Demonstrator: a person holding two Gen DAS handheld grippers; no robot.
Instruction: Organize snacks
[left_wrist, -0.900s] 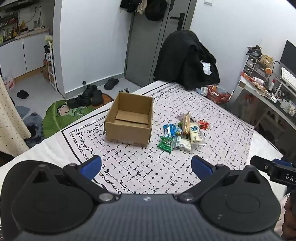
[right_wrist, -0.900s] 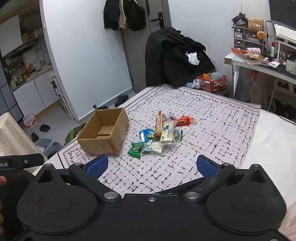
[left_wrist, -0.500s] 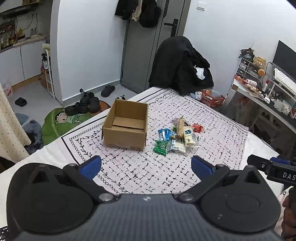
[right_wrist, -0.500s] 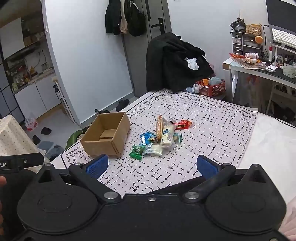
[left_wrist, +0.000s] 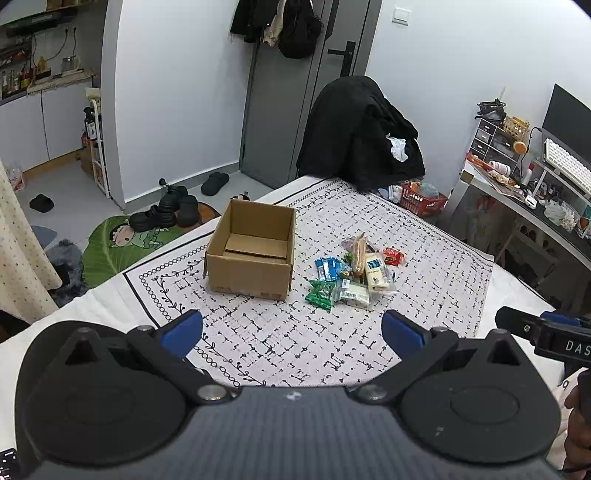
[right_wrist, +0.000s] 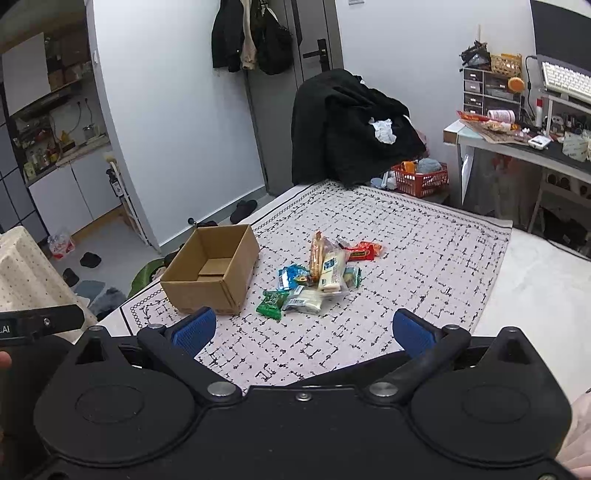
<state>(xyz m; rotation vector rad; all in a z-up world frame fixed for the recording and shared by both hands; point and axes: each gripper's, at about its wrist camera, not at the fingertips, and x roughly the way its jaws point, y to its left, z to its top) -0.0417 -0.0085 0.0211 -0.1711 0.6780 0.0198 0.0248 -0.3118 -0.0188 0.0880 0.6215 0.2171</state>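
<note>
While both my left gripper (left_wrist: 291, 328) and right gripper (right_wrist: 303, 328) hang wide apart and empty, the snack pile (left_wrist: 351, 273) lies just right of the cardboard box (left_wrist: 251, 254).

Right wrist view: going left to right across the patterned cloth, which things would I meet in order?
Cardboard box → green snack packet → blue snack packet → pale bar with the blue label → red snack packet. The other wrappers overlap too much to place.
</note>
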